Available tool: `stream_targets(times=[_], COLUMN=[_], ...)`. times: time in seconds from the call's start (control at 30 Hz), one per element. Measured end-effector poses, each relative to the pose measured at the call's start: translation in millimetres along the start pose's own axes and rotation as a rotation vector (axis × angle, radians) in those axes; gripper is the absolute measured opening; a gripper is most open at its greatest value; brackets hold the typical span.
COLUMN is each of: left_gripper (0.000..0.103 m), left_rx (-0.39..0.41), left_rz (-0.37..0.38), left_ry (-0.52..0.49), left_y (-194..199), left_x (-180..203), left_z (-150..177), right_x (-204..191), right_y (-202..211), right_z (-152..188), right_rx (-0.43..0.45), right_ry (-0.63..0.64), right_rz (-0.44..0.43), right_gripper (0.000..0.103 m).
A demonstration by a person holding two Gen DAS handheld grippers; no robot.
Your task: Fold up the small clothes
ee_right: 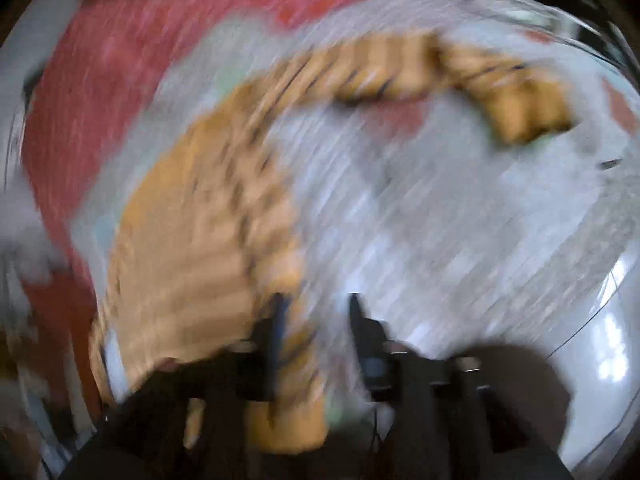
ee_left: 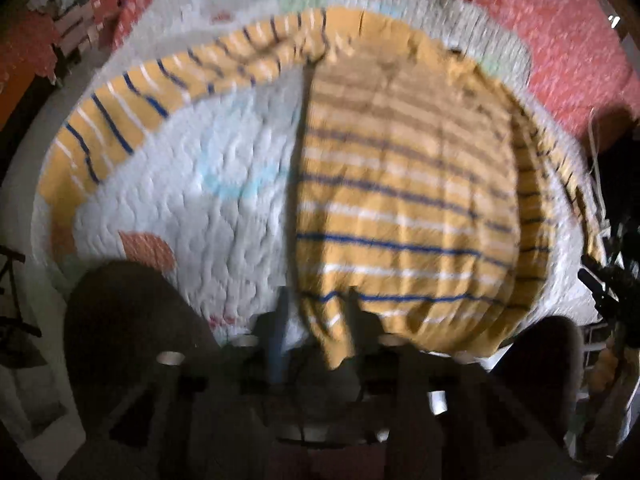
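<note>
A small yellow shirt point(ee_left: 400, 184) with blue and white stripes lies spread on a white quilted mat point(ee_left: 208, 208). One long sleeve point(ee_left: 132, 96) stretches out to the left. My left gripper point(ee_left: 316, 300) stands over the shirt's near left hem corner, fingers apart, with a fold of hem between them. The right wrist view is heavily blurred. There the shirt point(ee_right: 192, 264) lies to the left and a sleeve point(ee_right: 500, 84) reaches to the upper right. My right gripper point(ee_right: 316, 304) has its fingers apart at the shirt's edge, with striped cloth between them.
The mat has pale blue, green and orange patches point(ee_left: 146, 248). A red patterned cover point(ee_left: 568, 52) lies beyond the mat. Dark furniture point(ee_left: 612, 280) stands at the right edge, and a pale floor point(ee_right: 600, 340) shows at the mat's right side.
</note>
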State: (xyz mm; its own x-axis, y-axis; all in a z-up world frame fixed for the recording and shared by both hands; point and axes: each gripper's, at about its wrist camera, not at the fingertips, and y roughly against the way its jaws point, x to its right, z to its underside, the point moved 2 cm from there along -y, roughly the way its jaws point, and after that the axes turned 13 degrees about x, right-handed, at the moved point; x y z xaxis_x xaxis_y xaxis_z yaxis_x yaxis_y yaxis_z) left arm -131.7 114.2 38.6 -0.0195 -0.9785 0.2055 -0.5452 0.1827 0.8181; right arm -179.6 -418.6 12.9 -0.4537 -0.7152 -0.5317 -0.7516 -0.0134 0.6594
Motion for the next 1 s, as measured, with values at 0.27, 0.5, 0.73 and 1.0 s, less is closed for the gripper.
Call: stream_targets(times=[0.27, 0.5, 0.73, 1.0], left_gripper=[0.041, 0.041, 0.043, 0.044], left_rx=[-0.022, -0.056, -0.055, -0.074], left_rz=[-0.014, -0.023, -0.039, -0.008], left_ry=[-0.018, -0.084, -0.099, -0.046], left_y=[-13, -28, -26, -38], left_x=[19, 44, 44, 36], left_z=[-11, -8, -7, -11], right_x=[93, 50, 62, 39], right_y=[11, -3, -49, 13], right_z=[-53, -57, -61, -111], right_rx=[0.211, 0.237, 0.148, 0.182], right_ry=[-0.16, 0.376, 0.573, 0.15], right_rz=[0.245, 0.317, 0.46, 0.051], right_gripper=[0.054, 0.053, 0.005, 0.005])
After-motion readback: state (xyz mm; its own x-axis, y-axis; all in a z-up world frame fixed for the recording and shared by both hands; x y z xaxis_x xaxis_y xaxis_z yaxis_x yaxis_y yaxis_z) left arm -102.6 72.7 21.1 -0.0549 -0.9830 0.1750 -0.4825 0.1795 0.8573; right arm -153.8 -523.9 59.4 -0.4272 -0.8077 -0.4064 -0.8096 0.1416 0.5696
